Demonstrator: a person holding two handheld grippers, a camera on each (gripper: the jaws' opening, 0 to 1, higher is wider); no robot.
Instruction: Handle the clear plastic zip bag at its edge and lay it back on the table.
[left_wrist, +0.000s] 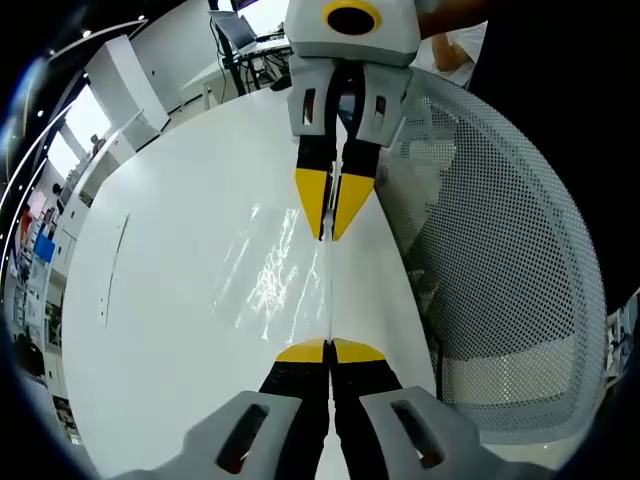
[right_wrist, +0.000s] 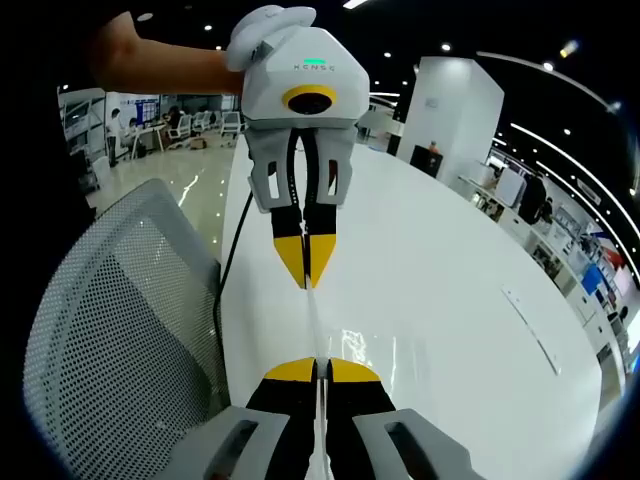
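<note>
clear zip bag (left_wrist: 328, 290) stretched taut btwn both tools' closed tips.

1. The white table (left_wrist: 170, 330) lies broad and bare on the far side of the stretched zip bag (left_wrist: 275, 270), giving open room to pass.
2. A grey mesh chair back (left_wrist: 510, 270) stands just beside the table's near edge, crowding that side.
3. A black cable (right_wrist: 232, 250) runs along the table edge by the chair.
</note>
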